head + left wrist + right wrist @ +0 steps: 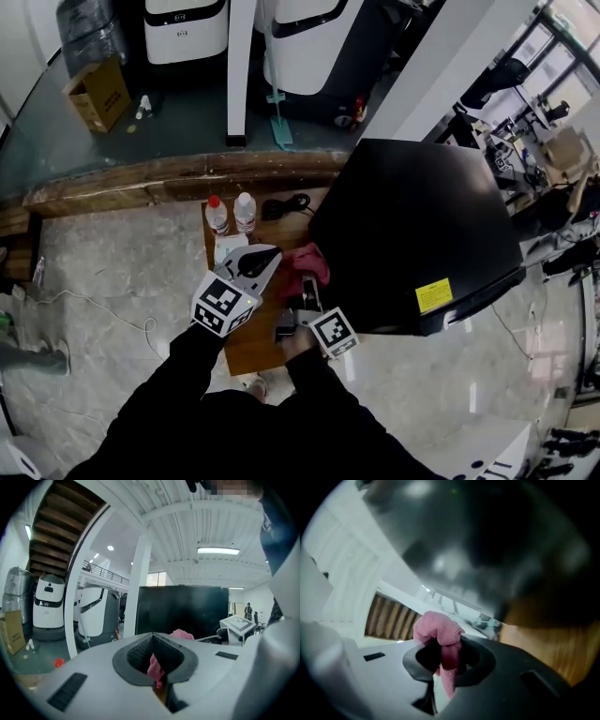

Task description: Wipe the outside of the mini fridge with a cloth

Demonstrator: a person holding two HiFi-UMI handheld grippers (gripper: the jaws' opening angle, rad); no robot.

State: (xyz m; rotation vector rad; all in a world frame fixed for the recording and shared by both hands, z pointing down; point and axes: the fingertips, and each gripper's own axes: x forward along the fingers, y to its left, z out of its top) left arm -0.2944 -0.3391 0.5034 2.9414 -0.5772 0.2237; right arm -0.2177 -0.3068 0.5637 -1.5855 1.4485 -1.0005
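Observation:
The black mini fridge [412, 225] stands on a low wooden table [251, 342]. A pink cloth [306, 263] is bunched at the fridge's left side, just above the table. My left gripper [277, 259] comes at the cloth from the left and is shut on it; the left gripper view has a pink fold [156, 667] pinched between its jaws, with the fridge [187, 609] ahead. My right gripper [306, 289] reaches up from below, also shut on the cloth [442, 637], with the blurred dark fridge wall [487, 541] very close.
Two small bottles [231, 214] and a black cable [286, 204] lie at the table's far end. A yellow label [434, 295] marks the fridge's near edge. White machines [314, 42] and a cardboard box [98, 94] stand beyond a wooden kerb [169, 178].

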